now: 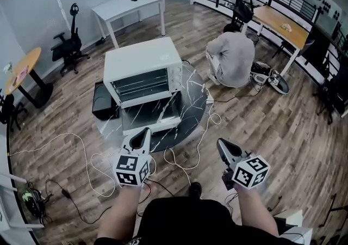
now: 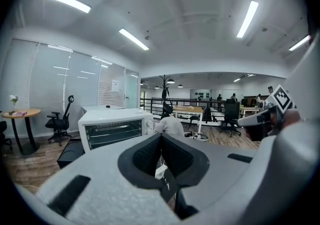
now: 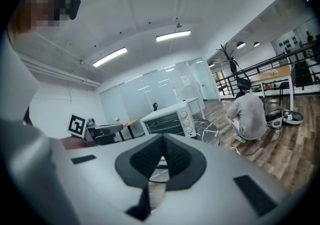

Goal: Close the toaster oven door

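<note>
Print seen: black-and-white square codes on cubes (image 1: 132, 170). Left gripper (image 1: 147, 130): jaws closed flat together, gripping nothing. Right gripper (image 1: 221, 144): same, pads meeting. I held both out ahead on forearms, side by side, noses tipped slightly down toward oven (image 1: 142, 64). Oven sat on round marble table (image 1: 191, 109), door (image 1: 151, 112) dropped open toward me. Both grippers by table's near edge, apart from door.

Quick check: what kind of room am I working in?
Probably an open-plan office or lab: office chair, white desk and glass partitions around a wood floor, with the toaster oven on a low round marble table.
</note>
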Available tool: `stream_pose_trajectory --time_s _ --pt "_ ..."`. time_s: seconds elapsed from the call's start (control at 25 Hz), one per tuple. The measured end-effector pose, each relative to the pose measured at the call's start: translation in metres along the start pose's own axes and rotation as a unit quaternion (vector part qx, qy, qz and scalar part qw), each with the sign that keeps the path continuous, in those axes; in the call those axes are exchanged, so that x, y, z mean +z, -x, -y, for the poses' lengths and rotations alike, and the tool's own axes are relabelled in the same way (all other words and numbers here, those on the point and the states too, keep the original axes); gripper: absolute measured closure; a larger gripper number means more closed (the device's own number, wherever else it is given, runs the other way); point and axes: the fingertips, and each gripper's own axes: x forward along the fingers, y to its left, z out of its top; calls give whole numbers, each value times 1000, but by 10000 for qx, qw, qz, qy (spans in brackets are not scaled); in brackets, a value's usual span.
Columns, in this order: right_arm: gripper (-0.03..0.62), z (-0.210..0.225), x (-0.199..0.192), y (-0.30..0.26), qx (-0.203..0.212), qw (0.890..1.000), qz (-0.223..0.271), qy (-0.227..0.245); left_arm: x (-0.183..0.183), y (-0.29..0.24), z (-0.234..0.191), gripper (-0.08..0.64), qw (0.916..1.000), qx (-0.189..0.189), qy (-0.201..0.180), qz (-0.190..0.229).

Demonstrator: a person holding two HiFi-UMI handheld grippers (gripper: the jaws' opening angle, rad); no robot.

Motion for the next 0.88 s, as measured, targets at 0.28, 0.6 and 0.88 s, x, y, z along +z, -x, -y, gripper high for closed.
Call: stream_pose_trajectory --time_s 0.28,0.6,0.88 --pt "586 40 3 -48 404 9983 -410 -49 -7 -44 -10 551 9991 328 159 -210" --pt "586 15 -2 -134 781 9939 -772 -52 -21 -53 -77 549 9967 598 401 -372" --pt "586 -18 -16 -196 787 9907 -1087 238 -65 -44 -139 551 9924 742 764 -612"
